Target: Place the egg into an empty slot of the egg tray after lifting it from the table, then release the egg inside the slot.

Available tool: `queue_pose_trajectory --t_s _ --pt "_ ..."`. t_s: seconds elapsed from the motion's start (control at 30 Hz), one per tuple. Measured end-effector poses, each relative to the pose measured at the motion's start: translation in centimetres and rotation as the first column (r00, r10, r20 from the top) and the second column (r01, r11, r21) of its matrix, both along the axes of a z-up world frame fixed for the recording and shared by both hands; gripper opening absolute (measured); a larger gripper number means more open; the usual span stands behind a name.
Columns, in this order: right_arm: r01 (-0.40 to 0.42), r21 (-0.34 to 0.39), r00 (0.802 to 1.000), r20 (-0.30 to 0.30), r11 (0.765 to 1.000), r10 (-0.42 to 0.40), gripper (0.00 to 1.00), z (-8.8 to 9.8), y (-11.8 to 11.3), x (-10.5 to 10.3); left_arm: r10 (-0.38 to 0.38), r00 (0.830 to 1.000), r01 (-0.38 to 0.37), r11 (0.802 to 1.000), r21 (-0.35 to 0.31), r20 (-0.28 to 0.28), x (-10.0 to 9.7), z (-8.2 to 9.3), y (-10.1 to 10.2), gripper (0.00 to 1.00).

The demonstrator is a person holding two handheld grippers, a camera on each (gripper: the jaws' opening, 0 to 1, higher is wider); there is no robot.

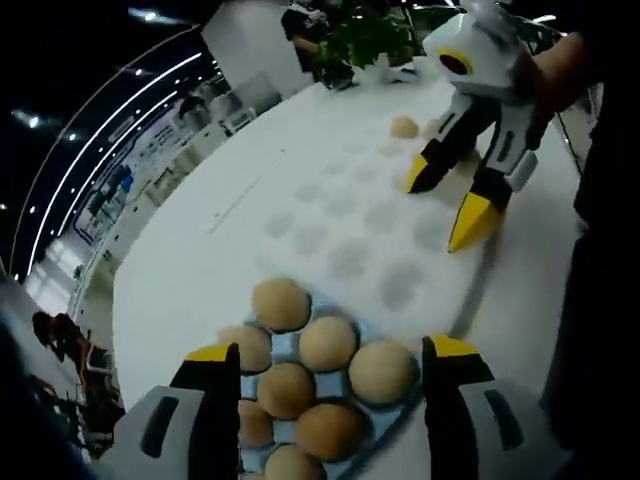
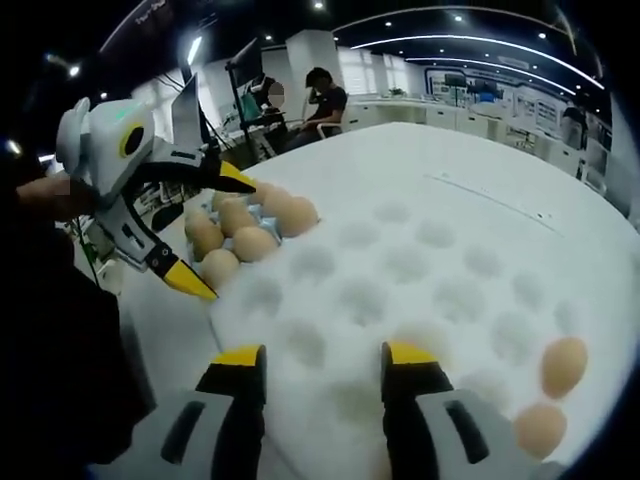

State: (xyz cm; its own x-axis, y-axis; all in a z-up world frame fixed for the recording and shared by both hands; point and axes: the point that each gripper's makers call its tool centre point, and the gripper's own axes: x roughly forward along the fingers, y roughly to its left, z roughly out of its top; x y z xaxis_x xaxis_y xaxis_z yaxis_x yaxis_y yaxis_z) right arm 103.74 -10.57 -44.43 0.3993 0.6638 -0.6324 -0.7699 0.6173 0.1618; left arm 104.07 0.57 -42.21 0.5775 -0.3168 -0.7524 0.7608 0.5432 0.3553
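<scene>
Both grippers empty: left gripper (image 1: pixel 328 370) jaws apart over the filled end of the egg tray (image 2: pixel 400 270); right gripper (image 2: pixel 322 368) jaws apart, loose egg (image 2: pixel 563 365) off to its right on the table.

- 2 loose eggs (image 2: pixel 563 366) are seen on the white pad, right gripper view.
- Approx. 8 eggs (image 1: pixel 327 342) are counted in 1 egg tray (image 1: pixel 287 346).
- 2 grippers are seen.
</scene>
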Motion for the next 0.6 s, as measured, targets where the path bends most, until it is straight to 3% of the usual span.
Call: queue_pose_trajectory --t_s 0.13,0.33,0.43,0.6 --pt "-0.002 0.004 1.000 0.011 1.000 0.002 0.48 0.0 0.0 0.0 -0.015 1.000 0.015 1.000 0.027 0.001 -0.5 0.1 -0.5 0.64" --pt "-0.023 -0.003 1.000 -0.003 1.000 0.023 0.48 0.1 0.0 -0.1 -0.033 0.999 0.034 0.999 0.026 -0.020 -0.4 -0.1 -0.4 0.62" --pt "-0.023 -0.015 1.000 -0.016 1.000 0.023 0.43 0.3 -0.3 0.2 -0.043 0.999 0.043 0.998 0.036 -0.014 -0.3 0.0 -0.4 0.66" --pt "0.010 -0.005 0.995 -0.101 1.000 -0.010 0.27 1.1 -1.9 0.6 -0.066 0.997 0.068 0.996 0.057 -0.035 -0.1 -0.1 -0.7 0.66"
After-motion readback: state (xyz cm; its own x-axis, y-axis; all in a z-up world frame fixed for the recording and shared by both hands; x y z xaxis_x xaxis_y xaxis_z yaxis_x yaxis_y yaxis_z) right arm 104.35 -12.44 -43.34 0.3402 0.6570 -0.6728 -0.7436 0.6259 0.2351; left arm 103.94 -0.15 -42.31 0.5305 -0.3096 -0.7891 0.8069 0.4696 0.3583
